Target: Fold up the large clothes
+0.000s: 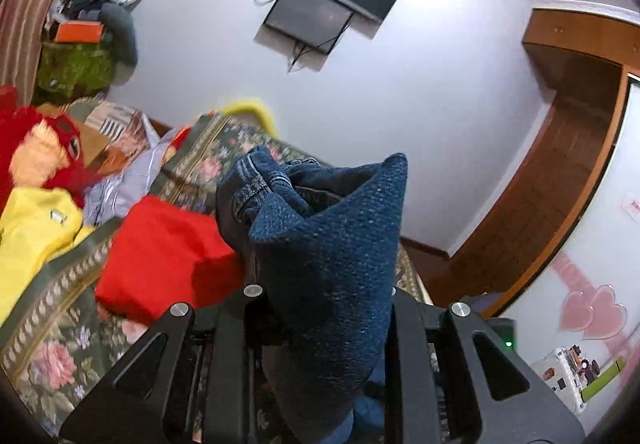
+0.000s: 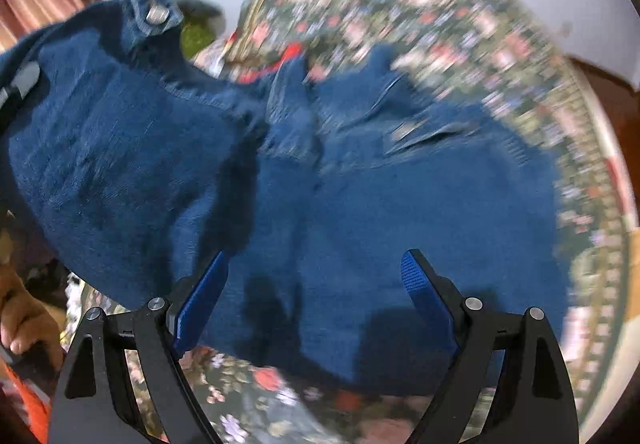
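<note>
Denim, dark blue and heavy, makes up the one pair of jeans (image 2: 280, 180) in hand: most of it lies spread over the floral green bedspread (image 2: 500, 56), while the left tool (image 1: 324, 284) has clamped narrow on a bunched fold of it, lifted at 12 o'clock from that camera, probably to raise one edge for folding. The right tool (image 2: 316, 296) hangs above the cloth at 6 o'clock with both blue pads (image 2: 424, 296) spread wide and nothing between them, seemingly ready to take a second edge. Beside the jeans, around 9 o'clock in the left view, I count one red folded garment (image 1: 160, 256), one yellow garment (image 1: 32, 236) and one red plush toy (image 1: 52, 148).
</note>
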Motion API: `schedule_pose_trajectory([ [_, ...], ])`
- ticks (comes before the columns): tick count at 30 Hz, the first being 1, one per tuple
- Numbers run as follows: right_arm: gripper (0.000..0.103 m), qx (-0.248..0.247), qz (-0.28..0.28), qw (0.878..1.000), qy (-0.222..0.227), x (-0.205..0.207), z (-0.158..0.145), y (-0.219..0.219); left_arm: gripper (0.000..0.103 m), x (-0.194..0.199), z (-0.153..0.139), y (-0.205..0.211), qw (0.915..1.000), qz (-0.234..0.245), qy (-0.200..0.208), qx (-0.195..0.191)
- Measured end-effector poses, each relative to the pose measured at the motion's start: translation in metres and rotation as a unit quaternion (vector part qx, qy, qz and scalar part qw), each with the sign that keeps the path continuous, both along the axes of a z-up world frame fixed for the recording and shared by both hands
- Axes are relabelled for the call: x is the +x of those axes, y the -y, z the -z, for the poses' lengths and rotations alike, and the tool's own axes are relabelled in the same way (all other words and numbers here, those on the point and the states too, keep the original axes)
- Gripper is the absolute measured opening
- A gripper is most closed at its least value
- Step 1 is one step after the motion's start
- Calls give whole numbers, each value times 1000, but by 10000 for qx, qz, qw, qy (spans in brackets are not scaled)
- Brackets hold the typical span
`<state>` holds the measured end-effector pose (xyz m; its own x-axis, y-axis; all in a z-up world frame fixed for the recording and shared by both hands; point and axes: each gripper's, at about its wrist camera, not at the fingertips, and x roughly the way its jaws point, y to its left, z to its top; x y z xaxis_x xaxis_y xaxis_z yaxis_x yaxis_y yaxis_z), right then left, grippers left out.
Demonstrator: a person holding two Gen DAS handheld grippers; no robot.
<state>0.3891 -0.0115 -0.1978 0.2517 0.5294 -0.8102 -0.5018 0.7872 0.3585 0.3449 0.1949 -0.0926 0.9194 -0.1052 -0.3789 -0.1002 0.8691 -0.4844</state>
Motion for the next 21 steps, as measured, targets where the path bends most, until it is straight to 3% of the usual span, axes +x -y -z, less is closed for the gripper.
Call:
schedule_pose_trajectory([
  [3, 88, -363, -317, 9979, -438, -1, 34, -24, 21, -3, 24, 1, 9993, -3, -122, -347],
  [6, 88, -520, -579, 9969, -93, -9, 38, -27, 20, 9, 35, 6, 9985, 6, -295, -470],
  [8, 87, -437, -692, 9966, -93, -10, 33, -20, 20, 7, 34, 19, 9988, 25, -332, -352],
  [12, 87, -13, -221, 9997, -133, -5, 19, 32, 20, 27, 26, 46, 9990, 214, -344, -174],
  [16, 87, 221, 445, 9987, 123, -5, 11, 95, 20, 56, 15, 108, 9967, 697, -333, 246],
  [19, 87, 290, 991, 9947, -11, -2, 13, 147, 20, 75, 13, 165, 9896, 1173, -427, 710],
  [21, 87, 283, 1292, 9912, -78, -6, 17, 174, 20, 84, 23, 210, 9779, 1702, -618, 1050],
])
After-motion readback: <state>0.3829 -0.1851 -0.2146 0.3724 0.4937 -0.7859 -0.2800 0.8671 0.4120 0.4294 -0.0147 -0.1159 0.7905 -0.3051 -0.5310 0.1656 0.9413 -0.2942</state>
